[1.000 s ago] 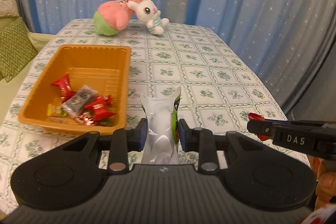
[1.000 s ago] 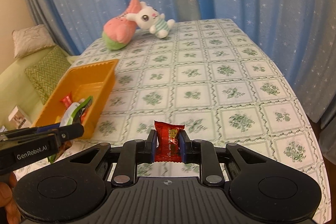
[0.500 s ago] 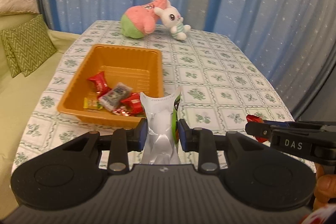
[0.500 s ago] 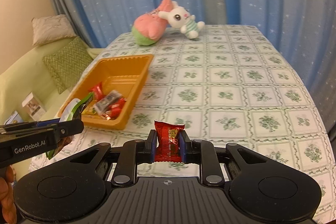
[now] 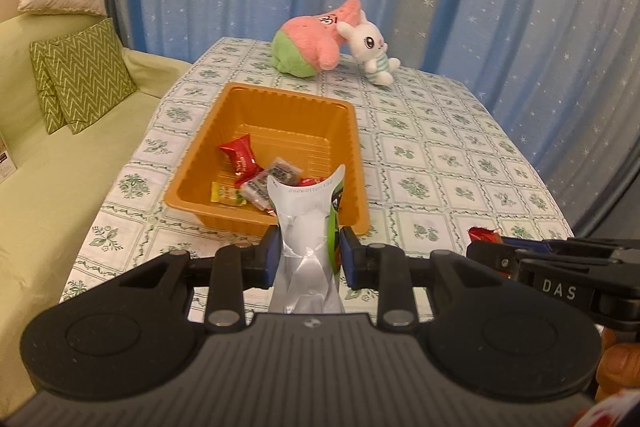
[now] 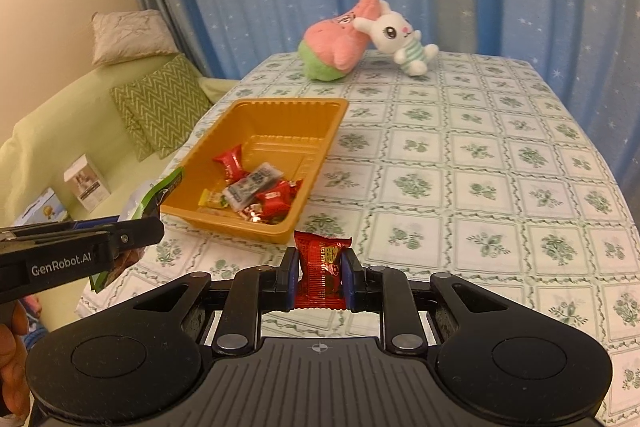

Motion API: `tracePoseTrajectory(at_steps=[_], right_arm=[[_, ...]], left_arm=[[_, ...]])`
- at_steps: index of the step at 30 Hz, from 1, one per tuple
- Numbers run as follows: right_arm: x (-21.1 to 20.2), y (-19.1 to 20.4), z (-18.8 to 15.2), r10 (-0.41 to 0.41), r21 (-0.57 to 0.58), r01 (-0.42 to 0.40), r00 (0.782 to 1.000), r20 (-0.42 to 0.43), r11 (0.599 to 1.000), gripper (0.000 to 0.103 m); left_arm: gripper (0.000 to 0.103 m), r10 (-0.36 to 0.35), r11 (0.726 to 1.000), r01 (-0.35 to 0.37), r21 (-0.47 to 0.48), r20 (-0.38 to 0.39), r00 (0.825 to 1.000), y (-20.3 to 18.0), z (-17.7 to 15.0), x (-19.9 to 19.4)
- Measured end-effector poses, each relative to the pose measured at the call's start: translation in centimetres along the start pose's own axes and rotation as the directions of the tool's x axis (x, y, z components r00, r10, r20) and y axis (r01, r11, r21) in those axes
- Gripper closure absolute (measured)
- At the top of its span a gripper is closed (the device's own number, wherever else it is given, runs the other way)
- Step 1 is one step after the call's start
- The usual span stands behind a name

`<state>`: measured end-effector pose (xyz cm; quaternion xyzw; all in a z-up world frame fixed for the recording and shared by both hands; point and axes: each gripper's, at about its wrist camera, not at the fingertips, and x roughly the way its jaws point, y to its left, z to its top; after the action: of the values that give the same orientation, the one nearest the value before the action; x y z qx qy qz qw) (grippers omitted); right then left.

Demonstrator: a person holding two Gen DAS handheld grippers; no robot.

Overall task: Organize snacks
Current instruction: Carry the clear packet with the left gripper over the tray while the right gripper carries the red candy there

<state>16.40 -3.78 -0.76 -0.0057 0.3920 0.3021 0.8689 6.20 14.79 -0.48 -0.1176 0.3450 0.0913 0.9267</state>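
Tray (image 5: 358, 147) lies just ahead, long axis running away; left gripper (image 5: 308, 253) nearer, clamping the pouch (image 5: 306, 227), right gripper (image 6: 320, 273) pinching a red packet (image 6: 322, 267).

Warm, dimmish indoor light; soft shadows; sharp throughout; fisheye bending at edges; black corners at 1 and 11 o'clock.

The left gripper (image 5: 307, 254) tilts downward, jaws clamped on a silver-green packet (image 5: 308, 227). Just to its right, the right gripper (image 6: 320, 277) tilts likewise, clamped on a red packet (image 6: 322, 269).
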Motion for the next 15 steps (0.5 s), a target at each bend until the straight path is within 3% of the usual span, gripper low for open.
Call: tracePoseTrajectory(at_steps=[15], right_arm=[[2.6, 2.1, 0.9, 0.020, -0.035, -0.021, 1.000, -0.023, 0.999, 0.081]], left_arm=[[0.075, 0.013, 0.999, -0.014, -0.029, -0.012, 1.000, 2.5, 0.5, 1.1]])
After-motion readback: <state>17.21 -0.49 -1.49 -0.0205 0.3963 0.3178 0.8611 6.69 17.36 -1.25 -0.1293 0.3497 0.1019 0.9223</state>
